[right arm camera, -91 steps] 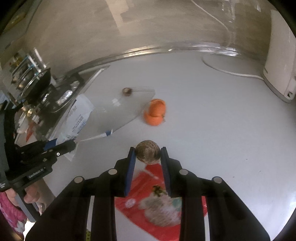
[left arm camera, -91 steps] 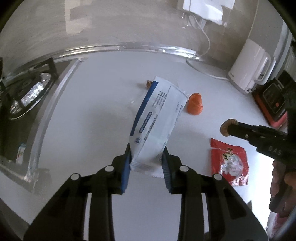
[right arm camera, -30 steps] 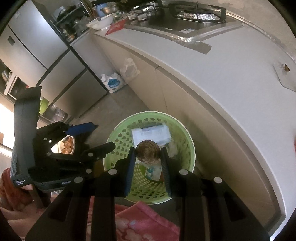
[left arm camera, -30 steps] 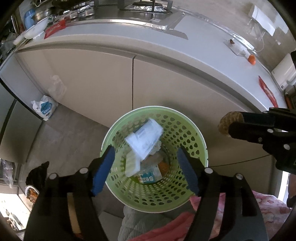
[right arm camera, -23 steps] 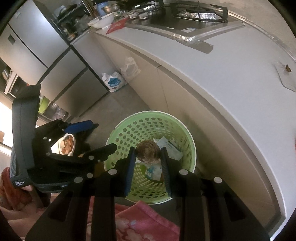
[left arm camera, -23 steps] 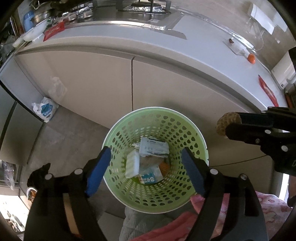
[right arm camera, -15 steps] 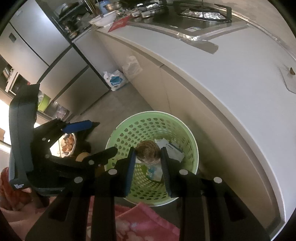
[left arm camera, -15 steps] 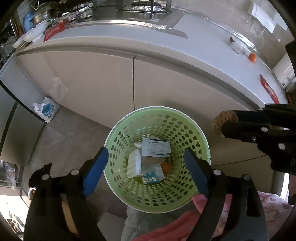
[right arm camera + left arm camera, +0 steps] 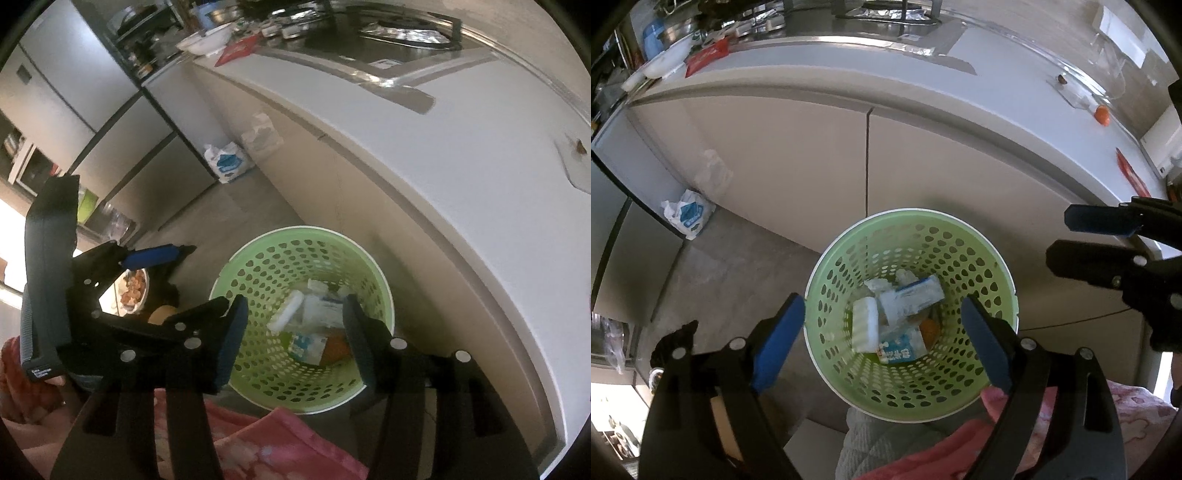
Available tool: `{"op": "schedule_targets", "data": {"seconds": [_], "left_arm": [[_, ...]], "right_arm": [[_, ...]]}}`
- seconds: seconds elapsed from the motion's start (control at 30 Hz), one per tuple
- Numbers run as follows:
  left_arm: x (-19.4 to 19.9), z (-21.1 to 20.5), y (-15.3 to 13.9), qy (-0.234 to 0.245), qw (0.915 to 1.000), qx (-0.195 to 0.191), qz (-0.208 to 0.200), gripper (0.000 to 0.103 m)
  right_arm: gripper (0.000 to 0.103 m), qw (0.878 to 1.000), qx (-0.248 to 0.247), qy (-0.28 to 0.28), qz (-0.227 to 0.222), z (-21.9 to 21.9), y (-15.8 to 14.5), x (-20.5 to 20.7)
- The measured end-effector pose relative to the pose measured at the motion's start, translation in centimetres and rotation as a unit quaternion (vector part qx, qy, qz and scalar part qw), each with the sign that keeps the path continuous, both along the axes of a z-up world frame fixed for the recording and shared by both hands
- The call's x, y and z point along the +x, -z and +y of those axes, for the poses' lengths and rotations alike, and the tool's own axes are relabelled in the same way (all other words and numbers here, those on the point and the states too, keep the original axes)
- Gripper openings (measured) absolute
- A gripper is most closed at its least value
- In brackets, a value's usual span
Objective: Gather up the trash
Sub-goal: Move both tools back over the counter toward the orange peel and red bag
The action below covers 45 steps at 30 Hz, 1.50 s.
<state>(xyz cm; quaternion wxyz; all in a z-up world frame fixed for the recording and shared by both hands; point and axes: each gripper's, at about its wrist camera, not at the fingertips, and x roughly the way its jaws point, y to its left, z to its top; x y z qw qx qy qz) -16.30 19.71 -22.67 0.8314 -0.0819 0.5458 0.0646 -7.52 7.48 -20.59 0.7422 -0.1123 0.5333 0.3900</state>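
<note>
Over green basket point(image 9: 306, 236) | right tongs point(image 9: 295, 332) just opened | ball gone

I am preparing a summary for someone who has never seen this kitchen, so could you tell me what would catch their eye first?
The green perforated basket on the floor against the white cabinets, with wrappers and cartons lying at its bottom. Both tools hang over it, the left tool and the right tool, jaws apart with nothing between them. Far off on the counter lie an orange peel and a red wrapper.
</note>
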Motion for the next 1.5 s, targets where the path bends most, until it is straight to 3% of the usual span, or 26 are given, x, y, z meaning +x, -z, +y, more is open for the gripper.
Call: {"op": "schedule_targets", "data": {"seconds": [0.23, 0.53, 0.77, 1.0, 1.2, 1.5], "left_arm": [[1.2, -1.6, -1.6, 0.024, 0.9996, 0.001, -0.015, 0.083], [5.4, -5.6, -4.1, 0.085, 0.9955, 0.008, -0.04, 0.086], [11.2, -10.0, -6.4, 0.133, 0.9885, 0.018, -0.069, 0.087], [19.2, -15.3, -8.2, 0.18, 0.9784, 0.016, -0.101, 0.091], [24.5, -19.2, -8.1, 0.211, 0.9721, 0.016, -0.102, 0.091], [27.3, -23.0, -5.8, 0.238, 0.9681, -0.001, -0.078, 0.092]], "right_arm": [[0.077, 0.997, 0.001, 0.068, -0.034, -4.4, -1.7, 1.6], [0.085, 0.982, -0.002, 0.178, -0.07, -12.4, -3.0, 5.7], [0.088, 0.963, -0.011, 0.255, -0.089, -19.2, -3.1, 10.3], [0.095, 0.948, -0.013, 0.301, -0.103, -23.1, -2.9, 15.8], [0.099, 0.94, -0.015, 0.326, -0.1, -25.6, -1.9, 19.7], [0.1, 0.936, -0.015, 0.341, -0.086, -27.8, -0.3, 25.1]]}}
